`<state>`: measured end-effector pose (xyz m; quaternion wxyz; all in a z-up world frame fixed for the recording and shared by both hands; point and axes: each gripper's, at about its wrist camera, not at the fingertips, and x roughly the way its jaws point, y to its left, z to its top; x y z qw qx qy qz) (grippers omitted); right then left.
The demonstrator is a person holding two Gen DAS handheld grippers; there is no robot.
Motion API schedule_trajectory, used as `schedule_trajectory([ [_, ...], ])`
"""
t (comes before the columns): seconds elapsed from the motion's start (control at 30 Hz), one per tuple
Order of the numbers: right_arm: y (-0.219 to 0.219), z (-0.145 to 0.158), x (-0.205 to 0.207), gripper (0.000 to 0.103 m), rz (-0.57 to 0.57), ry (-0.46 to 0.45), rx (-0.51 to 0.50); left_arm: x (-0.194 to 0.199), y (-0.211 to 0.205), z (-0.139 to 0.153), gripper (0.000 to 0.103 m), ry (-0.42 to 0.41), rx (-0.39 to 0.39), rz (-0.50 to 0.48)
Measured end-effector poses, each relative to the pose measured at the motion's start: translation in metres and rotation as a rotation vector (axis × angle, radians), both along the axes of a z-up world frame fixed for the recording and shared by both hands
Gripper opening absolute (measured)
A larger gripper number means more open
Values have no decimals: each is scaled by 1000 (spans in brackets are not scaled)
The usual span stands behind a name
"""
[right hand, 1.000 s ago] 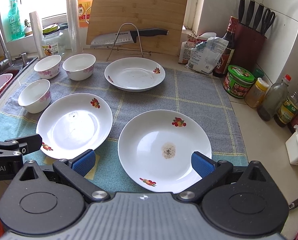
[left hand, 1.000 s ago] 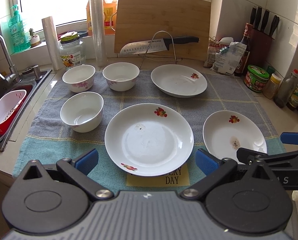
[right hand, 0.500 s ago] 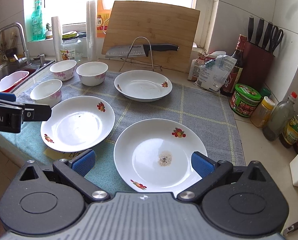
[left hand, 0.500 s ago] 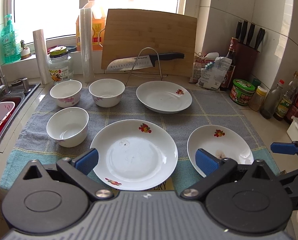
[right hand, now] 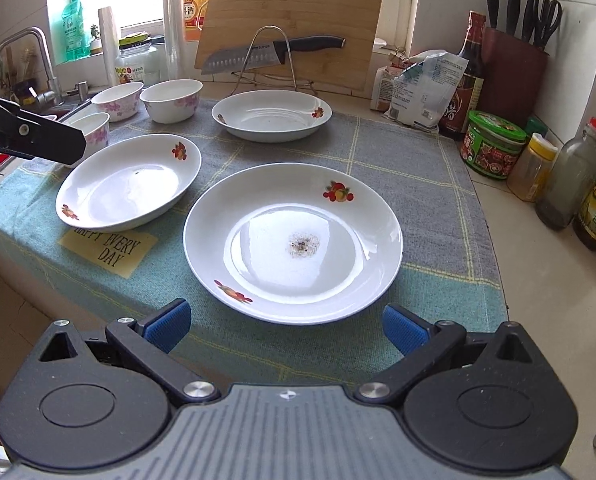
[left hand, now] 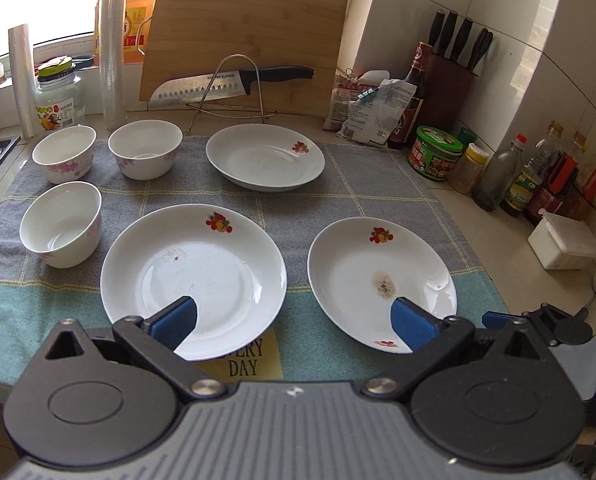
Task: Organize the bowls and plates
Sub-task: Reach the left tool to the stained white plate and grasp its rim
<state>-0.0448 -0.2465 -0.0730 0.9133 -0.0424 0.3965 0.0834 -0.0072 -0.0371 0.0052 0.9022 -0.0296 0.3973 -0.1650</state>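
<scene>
Right wrist view shows what has shifted in the last second: you have pulled this gripper back and lower, so the stained plate [right hand: 293, 242] now sits squarely ahead of the right gripper [right hand: 286, 326] with a strip of towel [right hand: 417, 168] showing between its near rim and the blue fingertips [right hand: 166, 326] — a second ago those tips overlapped the rim. Its jaws stand wide apart and hold nothing. In the left wrist view, the left gripper [left hand: 294, 326] has swung rightward, so that it now frames both front plates: its left pad lies over the near part of the middle plate [left hand: 194, 280], its right pad over the near rim of the stained plate [left hand: 381, 284], though you cannot tell from here whether either pad touches. Its jaws are also spread wide and empty. Nothing has been stacked yet; the rear plate [left hand: 265, 158] and the three bowls [left hand: 61, 224] rest apart on the towel — so I judge this as lining up for a first pick. The stained plate lies centred between the right jaws, just beyond them, and looks the likeliest first grasp by its near rim.
</scene>
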Motion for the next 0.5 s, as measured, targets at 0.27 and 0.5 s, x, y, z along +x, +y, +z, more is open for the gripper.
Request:
schedule_trajectory([
  [0.27,-14,-32,19,103,12,52,7,-3,-10,3,102,-23,39,36],
  [0.5,-15,-43,33,103,70,52,-7,-5,-13,3,102,-43,84,77],
])
